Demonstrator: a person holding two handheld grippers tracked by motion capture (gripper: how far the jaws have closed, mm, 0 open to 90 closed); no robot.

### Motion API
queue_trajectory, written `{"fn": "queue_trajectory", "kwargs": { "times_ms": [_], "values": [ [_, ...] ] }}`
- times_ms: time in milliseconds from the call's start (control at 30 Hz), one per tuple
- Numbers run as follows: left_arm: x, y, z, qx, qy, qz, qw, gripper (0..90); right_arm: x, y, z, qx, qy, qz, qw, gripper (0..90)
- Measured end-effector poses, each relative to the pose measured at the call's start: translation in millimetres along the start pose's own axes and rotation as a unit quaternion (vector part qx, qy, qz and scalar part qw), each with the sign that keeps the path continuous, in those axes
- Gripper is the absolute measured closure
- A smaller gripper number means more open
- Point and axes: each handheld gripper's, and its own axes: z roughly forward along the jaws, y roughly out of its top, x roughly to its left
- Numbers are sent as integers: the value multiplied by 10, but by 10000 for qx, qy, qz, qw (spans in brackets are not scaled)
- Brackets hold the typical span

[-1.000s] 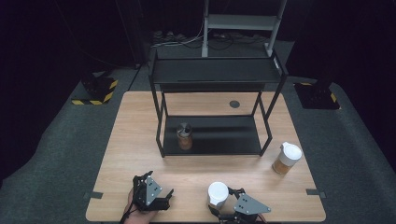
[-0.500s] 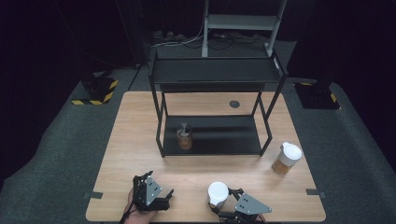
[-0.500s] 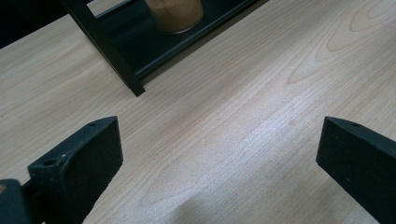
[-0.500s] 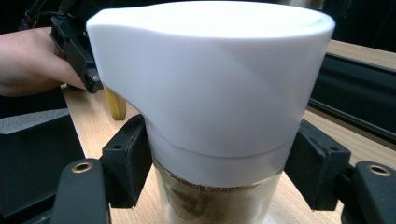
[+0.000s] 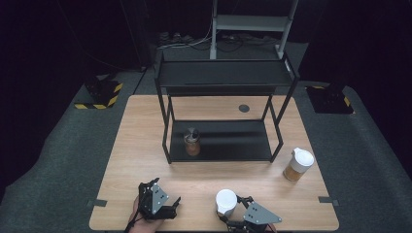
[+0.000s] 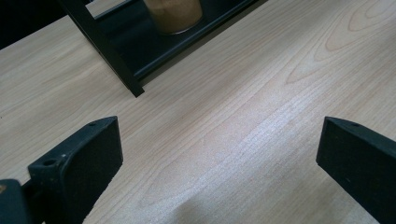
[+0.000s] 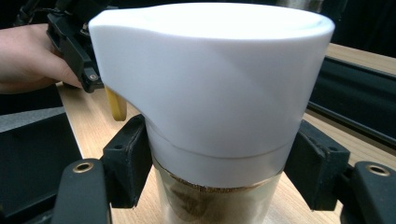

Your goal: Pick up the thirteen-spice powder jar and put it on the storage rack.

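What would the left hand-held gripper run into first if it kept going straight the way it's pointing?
Probably the black shelf rack: the left hand-held gripper, jaws open over bare table, points at the rack's front leg and bottom shelf, with a brown-filled jar just behind. Depth is uncertain.

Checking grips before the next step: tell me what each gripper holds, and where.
Right gripper clamps the white-lidded clear glass jar of brown powder just below its lid. Left gripper is open, holding nothing.

Ahead of the left gripper we see a black two-tier rack (image 5: 223, 77) holding a small brown jar (image 5: 192, 142). Far right of the right gripper stands another white-lidded jar (image 5: 298, 164) on the wooden table (image 5: 145, 131).
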Motion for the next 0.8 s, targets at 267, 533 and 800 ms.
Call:
{"fn": "queue_trajectory", "kwargs": {
  "times_ms": [267, 533, 800],
  "values": [
    [-2, 4, 3, 8, -11, 40, 10000, 8, -6, -10, -44, -54, -186, 91, 9998, 304],
    [3, 6, 3, 14, -26, 49, 10000, 8, -30, -22, -90, -83, -392, 199, 9990, 304],
    [6, 6, 4, 14, -34, 54, 10000, 8, -64, -37, -154, -108, -629, 259, 9976, 304]
  ]
}}
